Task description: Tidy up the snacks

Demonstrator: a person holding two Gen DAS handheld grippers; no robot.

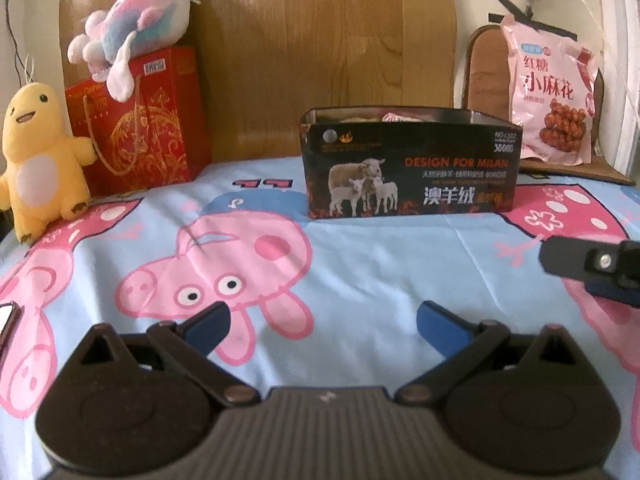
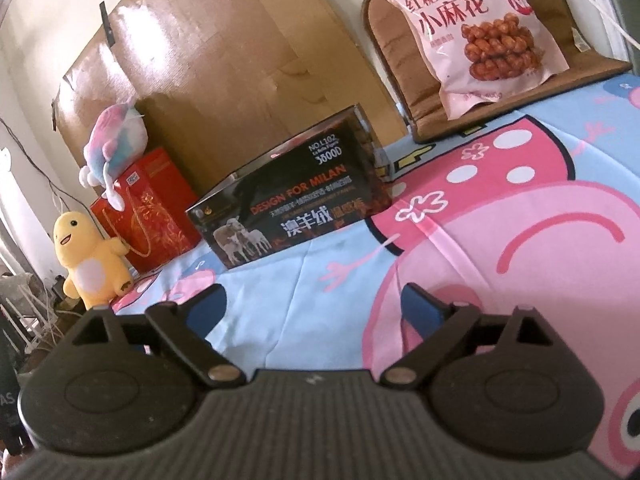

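Pink snack bag (image 2: 476, 36) leans on the chair at our one o'clock — nearer the right gripper (image 2: 312, 304), well apart still. Both it and the left gripper (image 1: 324, 320) stand spread, empty; the black tin (image 1: 408, 164) sits at twelve.

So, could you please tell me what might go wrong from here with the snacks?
The big pink snack bag leans upright on a brown chair cushion; a one-sided pinch might tip it over. It also looks large for the open black sheep-print box, which already holds something pink. Both hand-held grippers, left and right, are open and empty.
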